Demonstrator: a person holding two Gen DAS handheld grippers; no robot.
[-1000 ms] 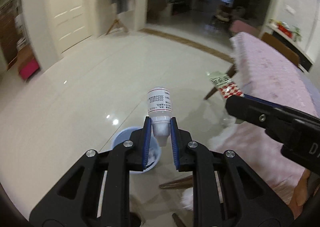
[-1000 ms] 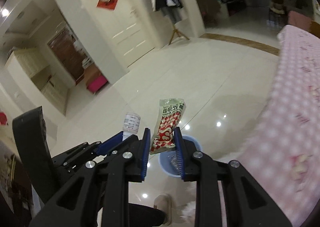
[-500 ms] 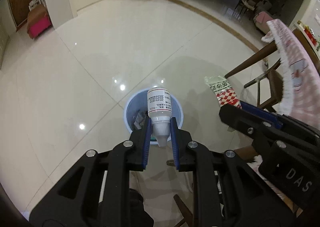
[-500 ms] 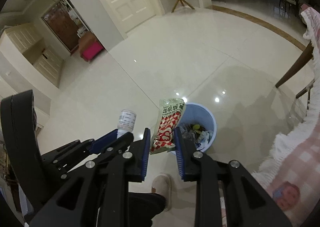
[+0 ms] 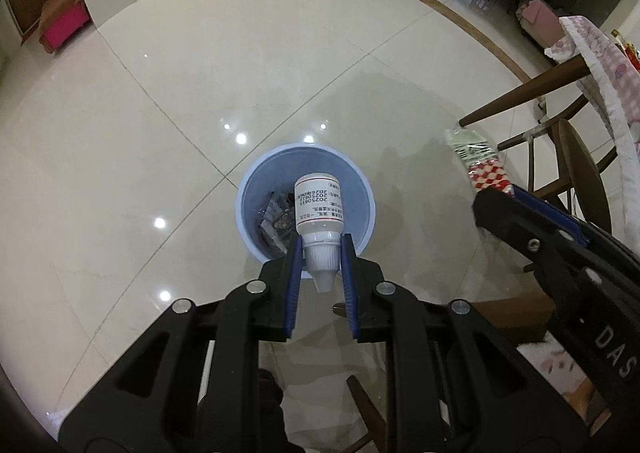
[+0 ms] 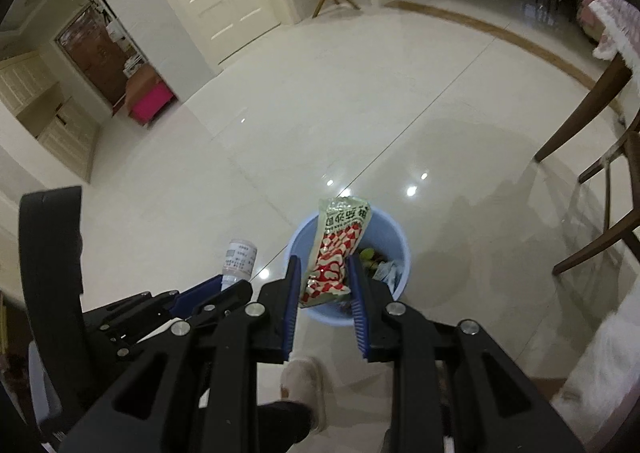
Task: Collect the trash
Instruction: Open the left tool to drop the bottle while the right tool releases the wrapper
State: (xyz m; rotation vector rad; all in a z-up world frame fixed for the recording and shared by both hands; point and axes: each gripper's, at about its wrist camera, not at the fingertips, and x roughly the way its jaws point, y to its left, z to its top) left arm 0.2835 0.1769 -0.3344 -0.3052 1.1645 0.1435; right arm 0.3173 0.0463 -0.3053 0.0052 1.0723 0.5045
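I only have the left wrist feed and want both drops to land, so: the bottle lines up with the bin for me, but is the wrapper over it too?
Observer: Yes. From the right wrist, the snack wrapper in the right gripper overlaps the blue bin.
Operator: Does it have room?
Observer: Green scraps and crumpled paper lie in its far side.
Operator: Anything near it?
Observer: A slippered foot stands just short of it.

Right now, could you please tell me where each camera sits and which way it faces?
Left wrist: on the left gripper, looking down at the round blue plastic bin past its small white bottle; right gripper at right.
Right wrist: on the right gripper, facing the bin past its red-checked snack wrapper; slippered foot below.
Shared: bin, bottle, wrapper.
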